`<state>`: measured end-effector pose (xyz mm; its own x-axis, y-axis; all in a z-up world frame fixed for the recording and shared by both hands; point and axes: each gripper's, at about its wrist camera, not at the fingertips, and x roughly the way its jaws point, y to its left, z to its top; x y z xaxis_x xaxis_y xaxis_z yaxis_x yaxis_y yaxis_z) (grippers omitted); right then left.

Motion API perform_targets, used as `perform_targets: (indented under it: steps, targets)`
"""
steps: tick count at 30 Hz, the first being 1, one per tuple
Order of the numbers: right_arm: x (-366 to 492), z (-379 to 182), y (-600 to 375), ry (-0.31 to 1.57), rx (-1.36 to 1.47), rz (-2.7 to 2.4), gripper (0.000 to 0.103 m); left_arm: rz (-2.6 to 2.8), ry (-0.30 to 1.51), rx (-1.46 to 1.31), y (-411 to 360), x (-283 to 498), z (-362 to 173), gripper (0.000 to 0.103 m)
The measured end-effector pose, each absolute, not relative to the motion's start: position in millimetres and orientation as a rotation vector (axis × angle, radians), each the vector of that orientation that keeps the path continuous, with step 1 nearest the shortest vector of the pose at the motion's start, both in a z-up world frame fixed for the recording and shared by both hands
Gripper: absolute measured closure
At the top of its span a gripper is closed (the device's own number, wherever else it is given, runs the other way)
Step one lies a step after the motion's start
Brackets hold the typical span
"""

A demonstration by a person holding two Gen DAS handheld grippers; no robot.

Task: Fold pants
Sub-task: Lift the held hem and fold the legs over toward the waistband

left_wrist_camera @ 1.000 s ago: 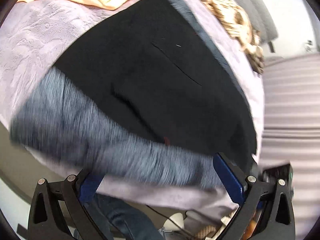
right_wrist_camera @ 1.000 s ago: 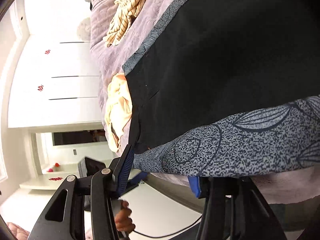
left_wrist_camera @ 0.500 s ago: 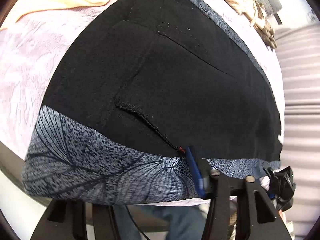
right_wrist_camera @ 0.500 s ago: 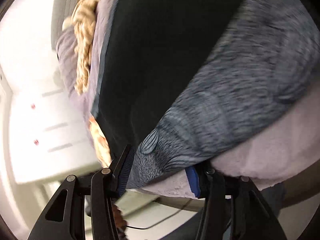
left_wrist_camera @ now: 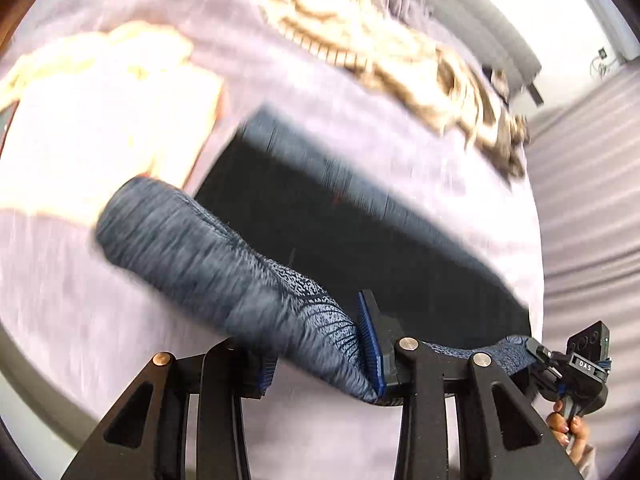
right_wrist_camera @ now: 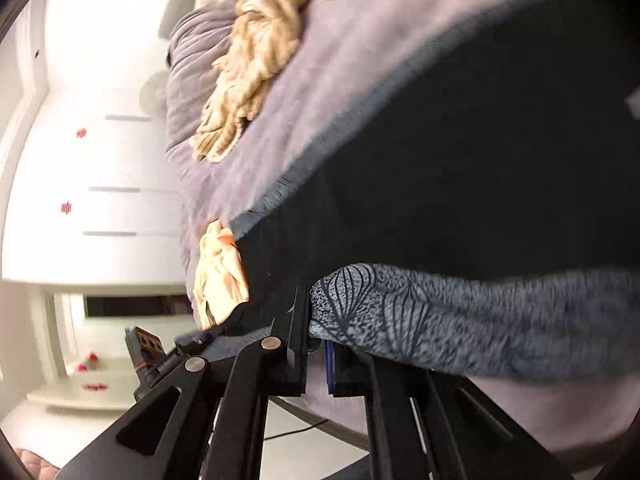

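My left tongs [left_wrist_camera: 320,344] are clamped on the patterned grey band [left_wrist_camera: 224,276] of the pants [left_wrist_camera: 360,248], the cloth bunched between the pads. My right tongs [right_wrist_camera: 318,344] are pinched together on the same band further along its edge, jaws nearly touching with the fabric nipped between them. Between the two grips the band hangs raised off the bed [left_wrist_camera: 80,320], stretched like a rail, while the black body of the pants lies spread on the lilac cover behind it. Beyond lie a pale orange garment [left_wrist_camera: 100,112] and a tan striped one [left_wrist_camera: 380,64], both apart from the pants. As I judge it, the fold is only starting: the edge is gripped and lifted, but it is not yet laid over the far side. Carrying it across, setting it down square and any further folds remain.
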<state>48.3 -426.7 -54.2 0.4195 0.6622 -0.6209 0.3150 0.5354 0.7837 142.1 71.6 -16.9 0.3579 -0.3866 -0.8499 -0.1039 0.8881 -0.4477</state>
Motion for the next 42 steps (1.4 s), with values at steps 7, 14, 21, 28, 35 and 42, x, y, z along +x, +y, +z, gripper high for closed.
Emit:
perform_targets:
  steps: [7,14,21,28,35,42]
  targets:
    - [182.5,-76.2,-446.1,1.297,0.863,0.299,0.091,0.026,1.108,-0.299,57.2,258.1,-63.9,0.037]
    - [230.0,-155.6,-434.3,1.416,0.802,0.206,0.038,0.153,1.186,-0.253,91.0,245.1,-93.9,0.037]
    - [174.7,-88.4,-452.7,1.314,0.786,0.259,0.032,-0.161,1.268,-0.009,-10.8,186.2,-71.3,0.037]
    - [35.7,-55.9,-529.3,1.261,0.665,-0.092,0.032,-0.581,1.339,0.132,-200.9,123.7,-88.3,0.037]
    - [-134.6,-90.6,-608.2,1.216,1.051,-0.319,0.032,-0.783,1.387,0.216,-318.8,96.8,-107.7,0.037]
    - [-192.4,-152.0,-610.0,1.155,1.429,-0.215,0.033,-0.794,1.376,0.305,-362.1,90.3,-114.5,0.031]
